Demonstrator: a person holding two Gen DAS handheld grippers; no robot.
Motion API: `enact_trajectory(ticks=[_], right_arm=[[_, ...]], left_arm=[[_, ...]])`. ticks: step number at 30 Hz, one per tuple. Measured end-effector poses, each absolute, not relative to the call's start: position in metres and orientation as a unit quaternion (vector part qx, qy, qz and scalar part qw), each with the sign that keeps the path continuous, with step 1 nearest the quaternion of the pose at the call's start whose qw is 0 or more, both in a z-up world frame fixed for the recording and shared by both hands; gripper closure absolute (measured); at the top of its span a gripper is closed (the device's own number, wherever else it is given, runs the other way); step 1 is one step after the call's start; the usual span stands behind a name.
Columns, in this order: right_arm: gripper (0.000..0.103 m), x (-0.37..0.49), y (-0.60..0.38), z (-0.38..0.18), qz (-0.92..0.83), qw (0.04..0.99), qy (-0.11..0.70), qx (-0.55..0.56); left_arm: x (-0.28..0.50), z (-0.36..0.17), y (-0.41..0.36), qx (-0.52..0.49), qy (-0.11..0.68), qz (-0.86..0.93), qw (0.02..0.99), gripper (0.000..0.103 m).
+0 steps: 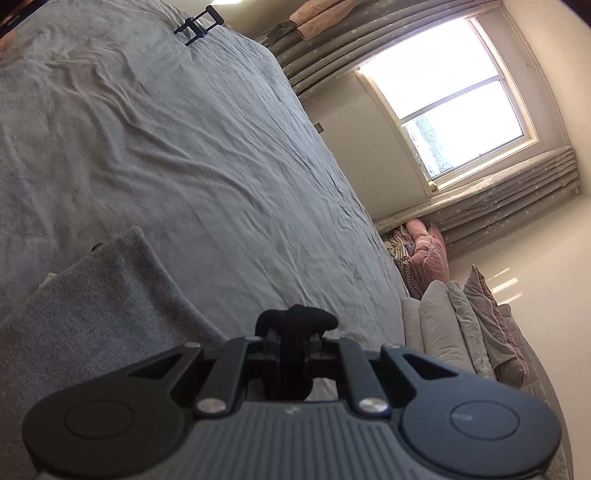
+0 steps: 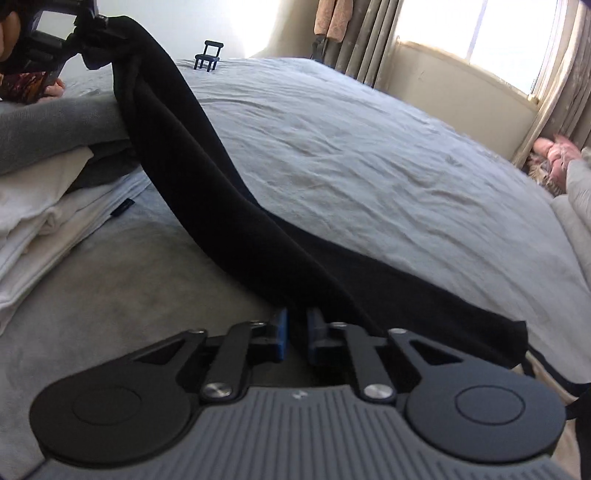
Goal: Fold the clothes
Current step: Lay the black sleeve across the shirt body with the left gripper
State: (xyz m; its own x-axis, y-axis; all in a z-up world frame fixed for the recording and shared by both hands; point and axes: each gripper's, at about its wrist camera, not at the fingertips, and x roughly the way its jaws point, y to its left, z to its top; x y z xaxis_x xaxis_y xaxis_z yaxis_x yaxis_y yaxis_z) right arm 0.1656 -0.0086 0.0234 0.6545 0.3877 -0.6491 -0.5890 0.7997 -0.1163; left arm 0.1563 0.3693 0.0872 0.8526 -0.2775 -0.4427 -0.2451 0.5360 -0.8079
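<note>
Right now, a long black cloth [image 2: 229, 206] hangs between the two grippers, stretched like a droopy rope over the bed [image 2: 369, 155]. From the right wrist camera, the left gripper [image 2: 96, 27] is high up in the far left corner, and the cloth comes out of it in a thick bunch. From the left wrist camera, the left gripper [image 1: 293, 326] has its fingers pressed tight on a lump of the black cloth [image 1: 295, 321]. The right gripper [image 2: 295, 332] is low and close to the bed. Its blue pads [image 2: 281, 334] have a thin gap between them, with the cloth running down toward that gap and over the right finger, but I cannot tell if it is pinching the cloth. The low end of the cloth lies flat on the bed's near edge. To the left sits a pile of folded clothes, with a gray sweater [image 2: 59, 125] on top of white clothes [image 2: 48, 210]. A small black stand [image 2: 208, 55] sits far back on the gray wrinkly bed cover. Sun shines through the window [image 1: 454, 99], with curtains [image 1: 517, 195] beside it.
</note>
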Motion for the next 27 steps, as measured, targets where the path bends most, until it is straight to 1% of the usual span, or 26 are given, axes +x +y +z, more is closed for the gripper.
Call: enact_trajectory(ticks=[5, 7, 8, 11, 12, 13, 15, 16, 17, 18, 20, 24, 27], right_arm=[[0.099, 0.166, -0.042, 0.055, 0.308, 0.890, 0.333, -0.038], [0.099, 0.167, -0.054, 0.065, 0.317, 0.885, 0.341, 0.003], [0.099, 0.169, -0.054, 0.061, 0.315, 0.881, 0.354, 0.005], [0.097, 0.178, -0.039, 0.032, 0.295, 0.866, 0.403, -0.021], [0.095, 0.178, -0.032, 0.022, 0.288, 0.865, 0.410, -0.029], [0.088, 0.173, -0.031, 0.021, 0.291, 0.869, 0.400, -0.028], [0.084, 0.158, -0.030, 0.026, 0.302, 0.877, 0.372, -0.023], [0.075, 0.151, -0.033, 0.030, 0.307, 0.880, 0.361, -0.010], [0.058, 0.144, -0.037, 0.035, 0.311, 0.883, 0.353, 0.006], [0.054, 0.138, -0.041, 0.041, 0.315, 0.884, 0.344, 0.022], [0.053, 0.123, -0.051, 0.044, 0.294, 0.888, 0.351, 0.037], [0.053, 0.074, -0.062, 0.031, 0.271, 0.875, 0.400, 0.031], [0.051, 0.029, -0.065, 0.026, 0.267, 0.874, 0.405, 0.022]], left_arm=[[0.151, 0.088, 0.376, -0.520, 0.252, -0.019, 0.816, 0.094], [0.150, 0.087, 0.378, -0.527, 0.253, -0.012, 0.811, 0.092], [0.150, 0.085, 0.379, -0.524, 0.263, -0.002, 0.810, 0.090], [0.153, 0.078, 0.379, -0.514, 0.294, 0.031, 0.805, 0.090], [0.153, 0.076, 0.380, -0.517, 0.297, 0.033, 0.802, 0.088], [0.152, 0.076, 0.380, -0.518, 0.295, 0.036, 0.802, 0.086], [0.151, 0.078, 0.382, -0.511, 0.290, 0.043, 0.808, 0.072], [0.150, 0.079, 0.383, -0.506, 0.289, 0.049, 0.811, 0.069], [0.150, 0.082, 0.384, -0.500, 0.288, 0.056, 0.814, 0.067], [0.149, 0.083, 0.385, -0.499, 0.288, 0.059, 0.815, 0.067], [0.147, 0.084, 0.388, -0.503, 0.286, 0.058, 0.813, 0.067], [0.149, 0.088, 0.383, -0.490, 0.292, 0.049, 0.820, 0.067], [0.153, 0.088, 0.375, -0.479, 0.299, 0.041, 0.824, 0.067]])
